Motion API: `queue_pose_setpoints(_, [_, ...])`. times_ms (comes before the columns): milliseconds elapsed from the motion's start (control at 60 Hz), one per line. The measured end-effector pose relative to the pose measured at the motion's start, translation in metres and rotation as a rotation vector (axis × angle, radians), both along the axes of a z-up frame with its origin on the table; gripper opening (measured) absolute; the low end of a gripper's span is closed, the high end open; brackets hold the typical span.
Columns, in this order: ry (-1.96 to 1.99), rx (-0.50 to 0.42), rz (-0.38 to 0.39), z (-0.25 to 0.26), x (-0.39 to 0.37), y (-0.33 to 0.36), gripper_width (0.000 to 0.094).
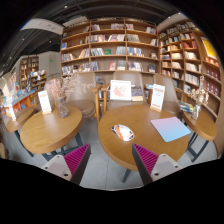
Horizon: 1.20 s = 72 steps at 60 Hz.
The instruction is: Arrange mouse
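You are standing in a bookshop or library reading area: tall wooden bookshelves (110,45) packed with books line the back wall, and more shelves (185,55) run down the side. Ahead of you sit round wooden tables (50,130) with chairs (102,98) tucked between them. Upright display signs (157,96) stand at the tables' far edges, and a vase of dried flowers (60,92) rests on one table.

- Warm, fairly bright indoor light, strongest around the tall wooden bookshelves (110,45).
- Soft sheen on the round wooden desk (140,125); faint shadows beneath it.
- Strong fisheye bending towards the edges; distant detail soft.
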<state>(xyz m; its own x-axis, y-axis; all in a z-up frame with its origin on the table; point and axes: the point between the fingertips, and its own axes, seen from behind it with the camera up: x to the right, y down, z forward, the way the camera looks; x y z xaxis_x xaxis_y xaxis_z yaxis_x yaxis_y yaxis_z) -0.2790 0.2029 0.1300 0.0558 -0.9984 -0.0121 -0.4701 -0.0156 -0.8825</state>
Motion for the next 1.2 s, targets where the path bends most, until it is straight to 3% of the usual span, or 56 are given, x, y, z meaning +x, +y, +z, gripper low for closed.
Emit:
queue_pose_setpoints(350, [0.023, -0.085, -0.062, -0.047, 0.082, -0.056, 0.0856])
queue_pose_setpoints(667, [0.129, -0.071, -0.078, -0.108, 0.138, -0.065, 0.0853])
queue_pose_setpoints(1200, [0.195, -0.06, -0.089, -0.142, 0.223, -0.08, 0.0846])
